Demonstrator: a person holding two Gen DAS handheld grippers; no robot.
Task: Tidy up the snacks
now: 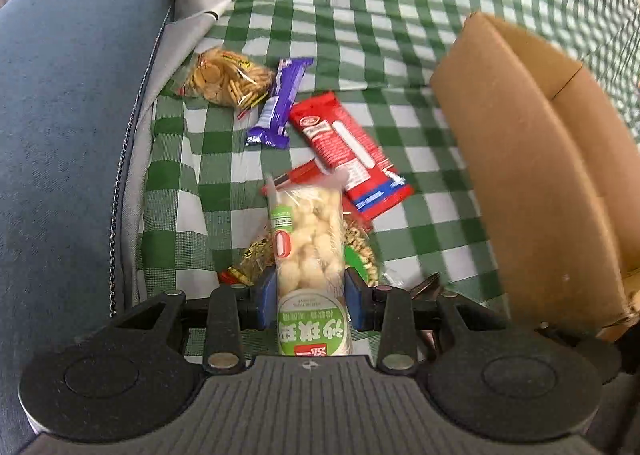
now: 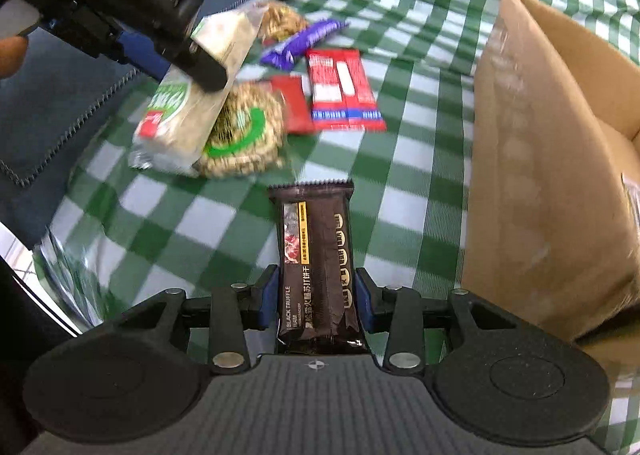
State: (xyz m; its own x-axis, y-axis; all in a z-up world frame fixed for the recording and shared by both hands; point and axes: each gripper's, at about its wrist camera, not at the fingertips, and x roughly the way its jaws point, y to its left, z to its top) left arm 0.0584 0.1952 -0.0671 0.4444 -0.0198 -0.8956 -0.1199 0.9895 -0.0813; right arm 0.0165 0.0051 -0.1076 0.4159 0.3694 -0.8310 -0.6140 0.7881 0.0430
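My left gripper (image 1: 310, 301) is shut on a clear pack of pale puffed snacks with a green label (image 1: 310, 255), held above the green checked cloth (image 1: 320, 7); the same gripper and pack (image 2: 184, 115) show in the right wrist view. My right gripper (image 2: 316, 301) is shut on a dark brown black-truffle cracker pack (image 2: 316, 255), held above the cloth. On the cloth lie a red pack (image 1: 352, 151), a purple bar (image 1: 278, 103), a bag of golden crackers (image 1: 224, 77) and a bag of ring snacks with a green mark (image 2: 244, 131). A smaller red pack (image 2: 296, 103) lies beside it.
An open brown cardboard box (image 1: 532, 159) stands at the right, also in the right wrist view (image 2: 548, 159). A blue cushion (image 1: 68, 115) with a zipper borders the cloth at the left. A shiny foil bag (image 2: 68, 275) lies at the cloth's near left edge.
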